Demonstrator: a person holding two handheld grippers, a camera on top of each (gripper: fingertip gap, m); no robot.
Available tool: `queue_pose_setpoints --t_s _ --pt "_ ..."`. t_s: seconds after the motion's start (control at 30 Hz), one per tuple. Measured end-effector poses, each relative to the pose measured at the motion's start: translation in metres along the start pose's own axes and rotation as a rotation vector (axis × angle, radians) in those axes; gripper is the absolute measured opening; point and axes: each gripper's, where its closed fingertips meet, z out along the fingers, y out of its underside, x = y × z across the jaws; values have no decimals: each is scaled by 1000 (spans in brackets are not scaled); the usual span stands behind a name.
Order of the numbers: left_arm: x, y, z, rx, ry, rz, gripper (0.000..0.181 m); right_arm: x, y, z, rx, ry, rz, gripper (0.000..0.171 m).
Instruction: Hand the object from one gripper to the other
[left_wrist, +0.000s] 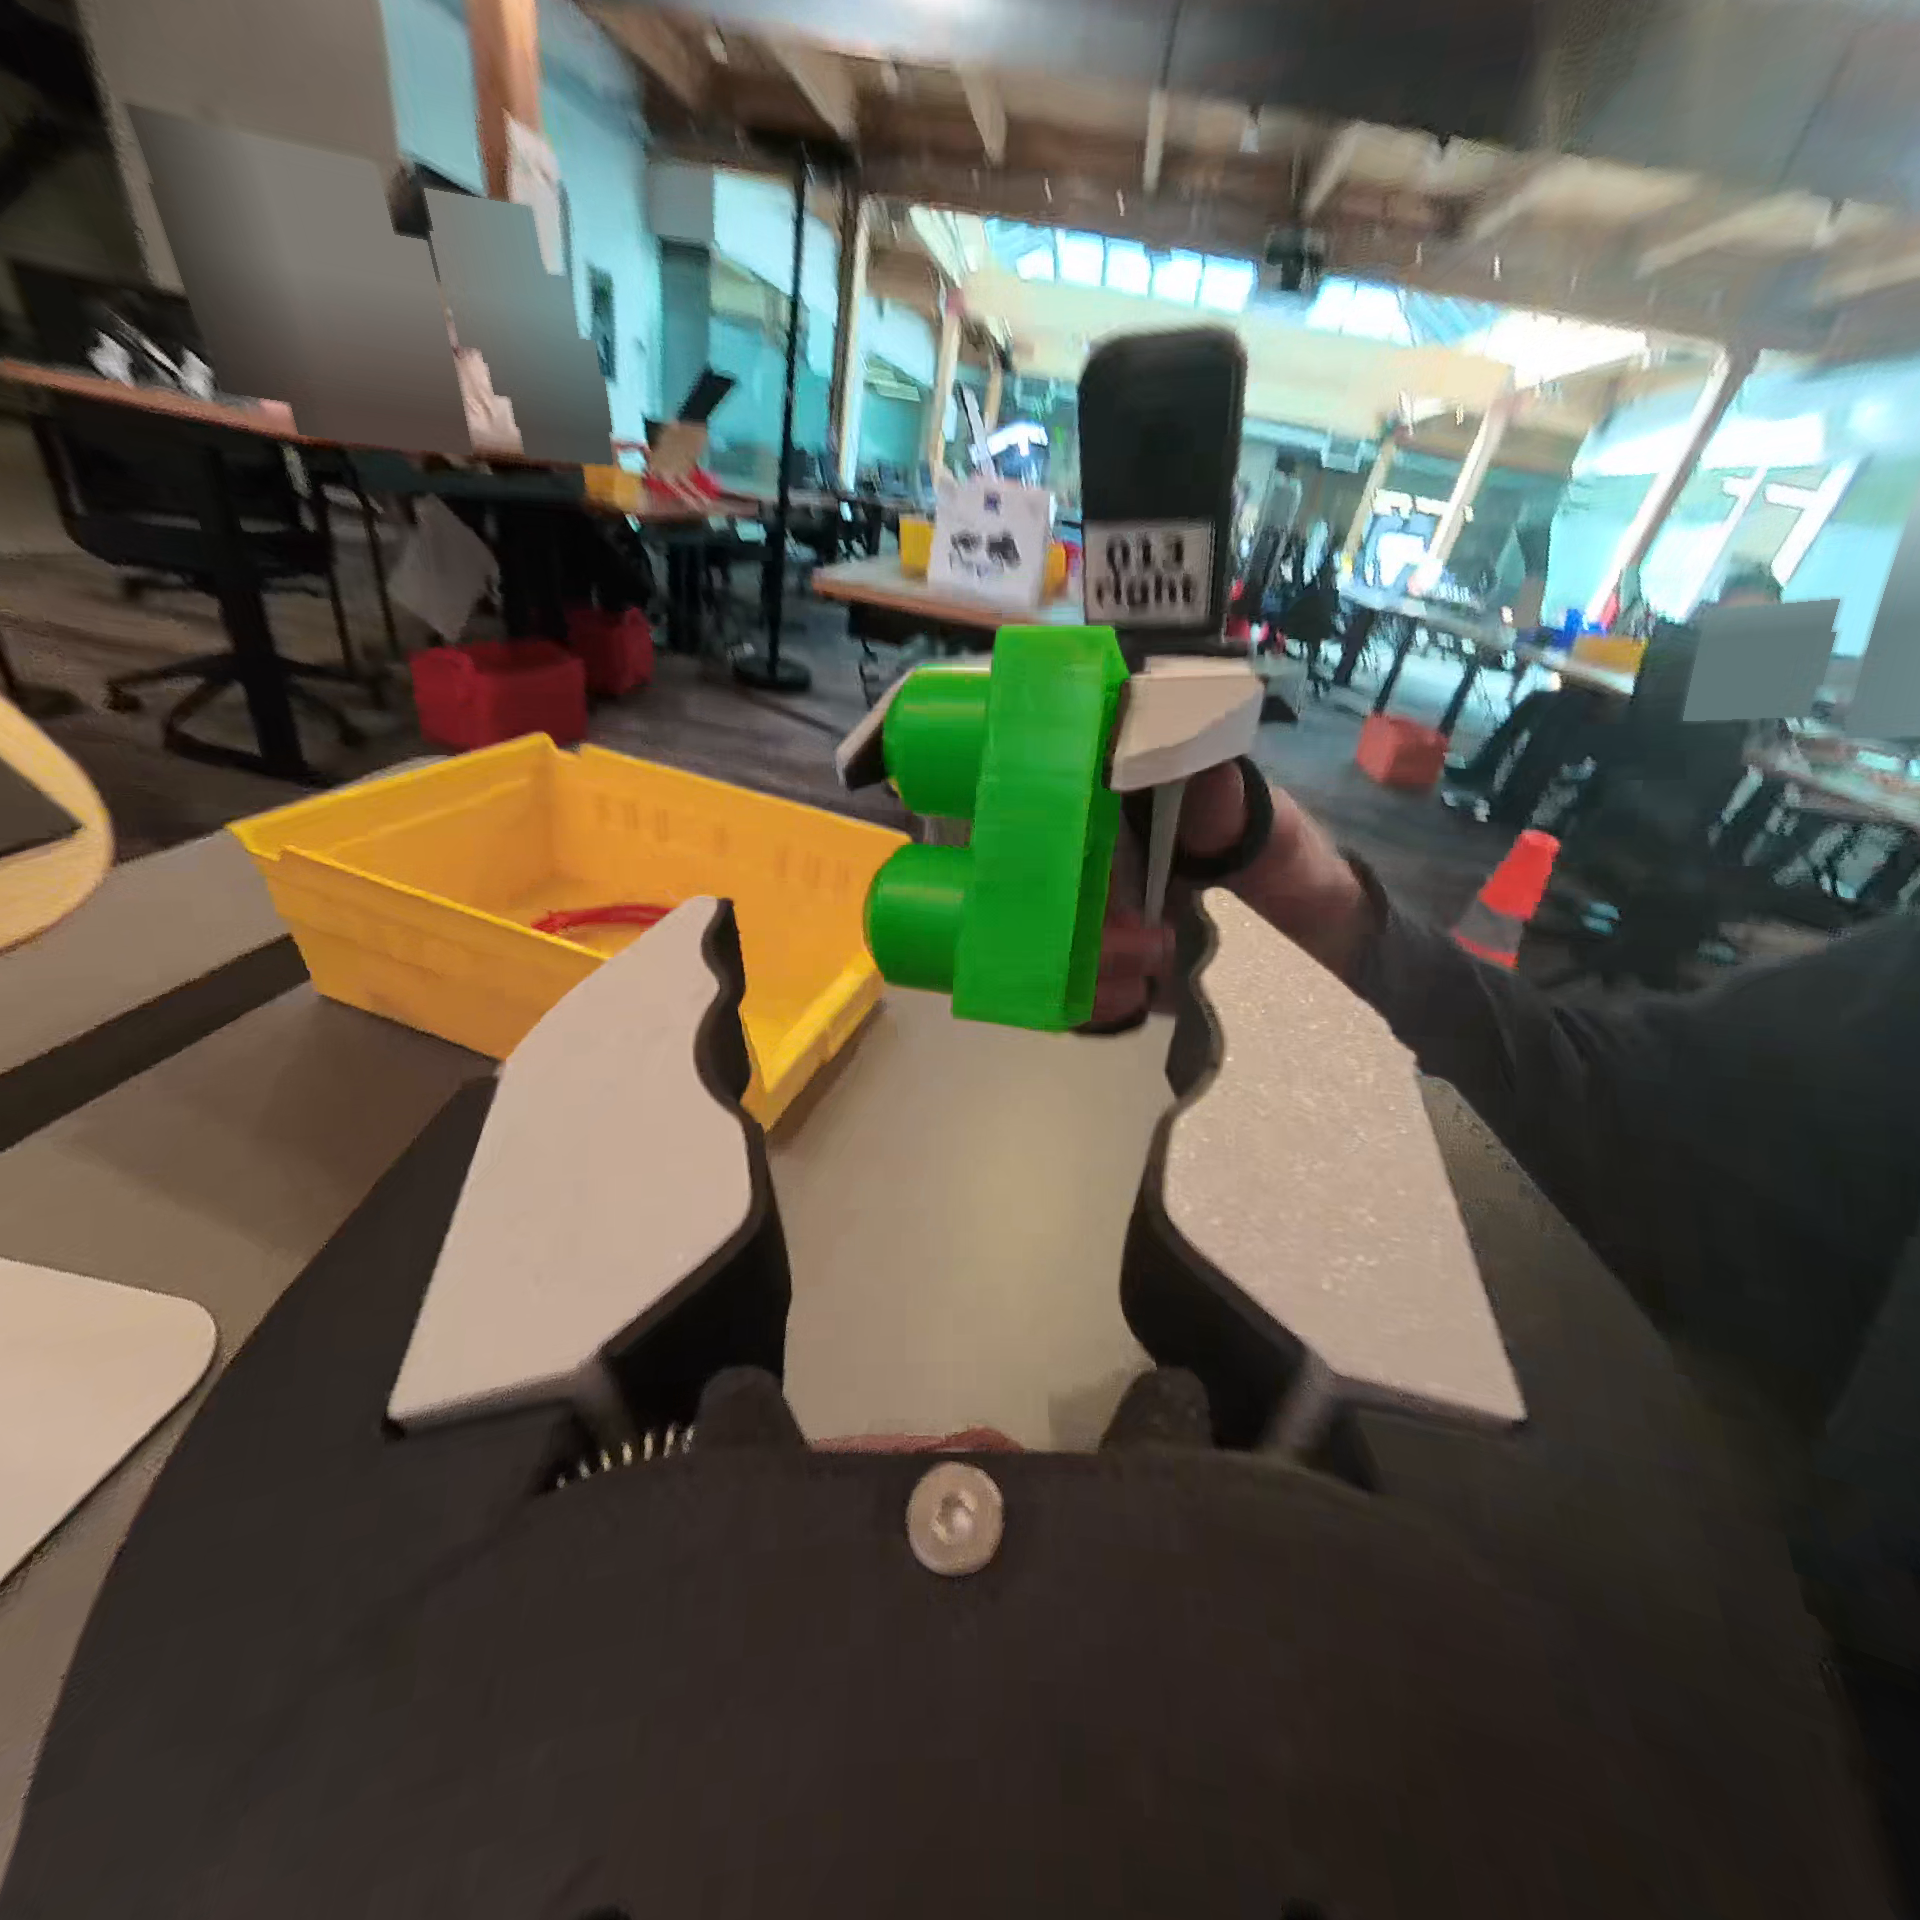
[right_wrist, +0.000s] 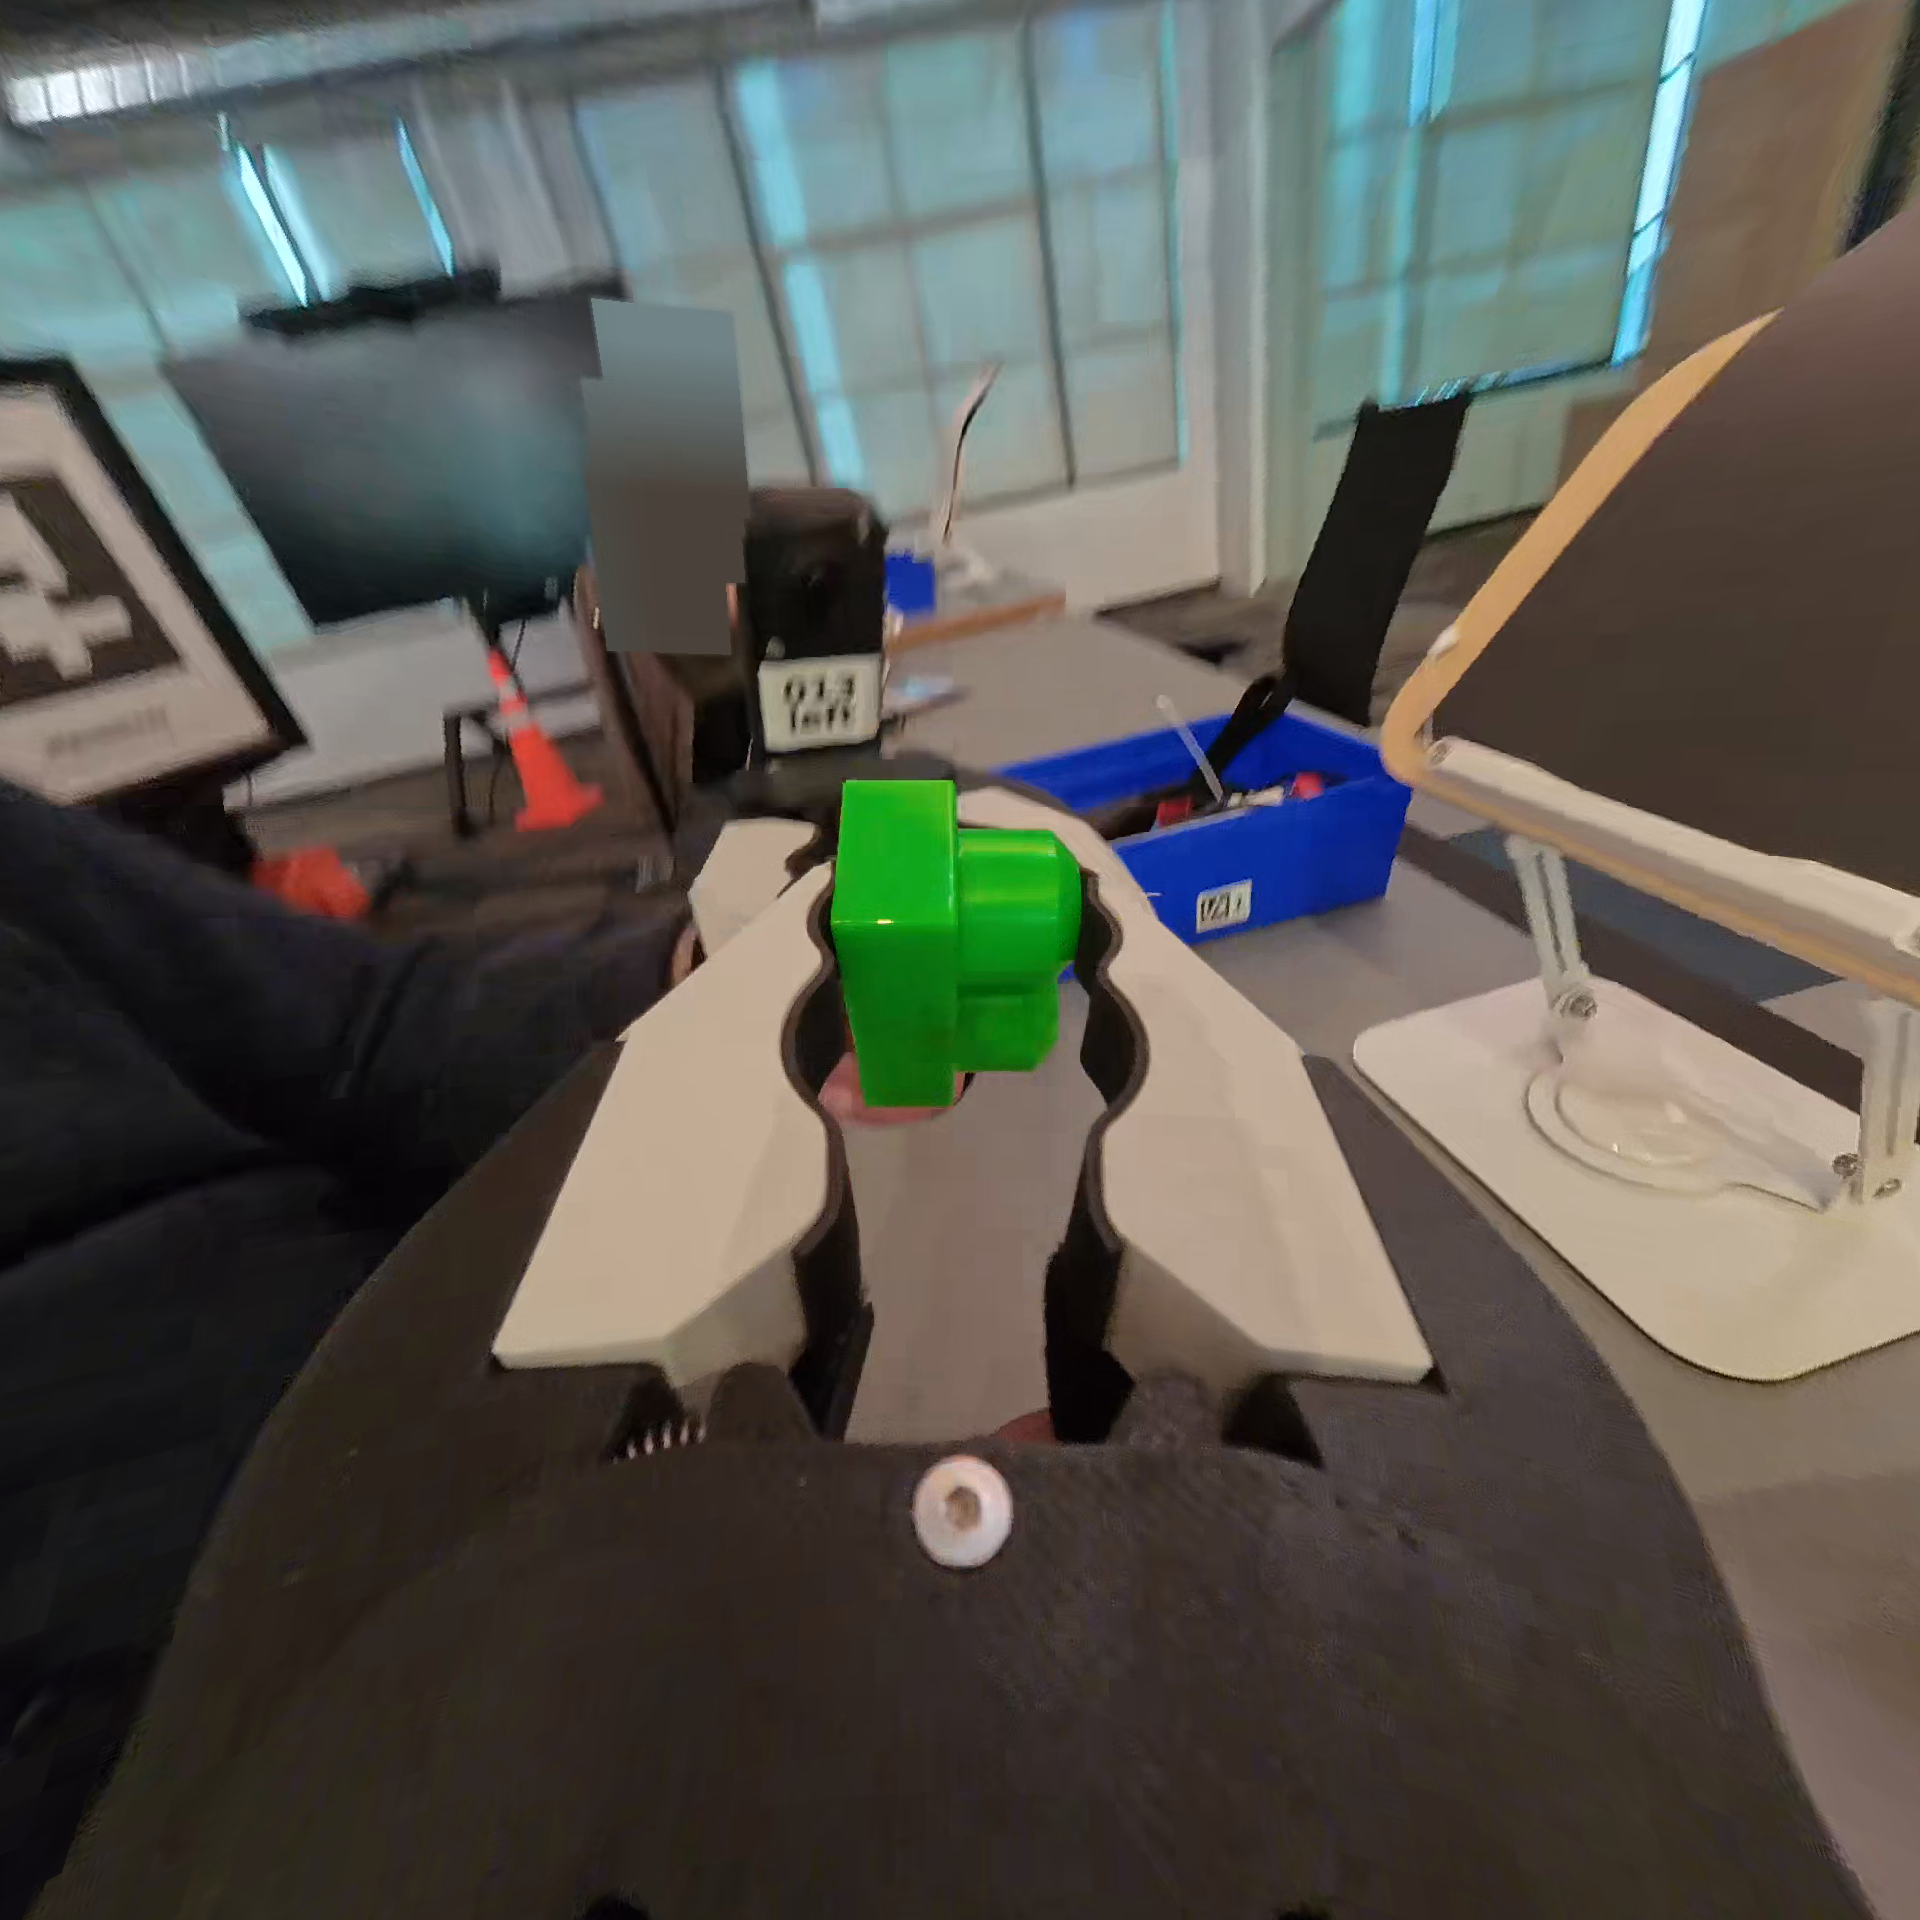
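Nearest, the left gripper stands with its two pale fingers spread wide apart and nothing between them; just ahead of its tips, in the air, is the green block, a slab with two round studs pointing to the gripper's left; the block is pinched by the right gripper, which faces back toward this one, with a hand on the handle behind it; ahead and to the left on the grey table sits a yellow bin. Seen along the right gripper, its fingertips are clamped on the green block from both sides; beyond the block the left gripper's pale fingers show, apart from it; ahead and to the right sits a blue bin, and nearer on the right a white stand.
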Motion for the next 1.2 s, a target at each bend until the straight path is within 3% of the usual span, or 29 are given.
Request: queue_pose_setpoints --t_s 0.1,0.17,0.23,0.33,0.43,0.5,0.63,0.73,0.93,1.2 --pt "6 10 8 -115 46 9 76 -9 10 7 -171 -45 -74 41" --pt "8 17 12 -155 56 22 62 -12 13 11 -234 -55 -110 41" --pt "18 25 14 -195 118 26 47 -14 16 12 -278 -66 -123 41" --pt "17 28 15 -188 105 40 47 -13 16 13 -282 -71 -130 41" --pt "13 21 15 -131 79 23 47 -6 8 17 -214 -17 -132 43" --pt "9 11 12 -57 68 -4 47 0 0 15 -154 40 -135 69" --pt "4 -13 2 149 90 -107 46 5 -10 2 -10 99 -102 79" --pt "-1 -22 -4 257 94 -171 47 9 -8 -9 74 147 -89 77" --pt "-11 -30 -7 403 107 -316 47 12 15 -2 64 334 -243 58" --pt "2 -32 1 479 172 -366 47 1 13 18 224 207 10 46"
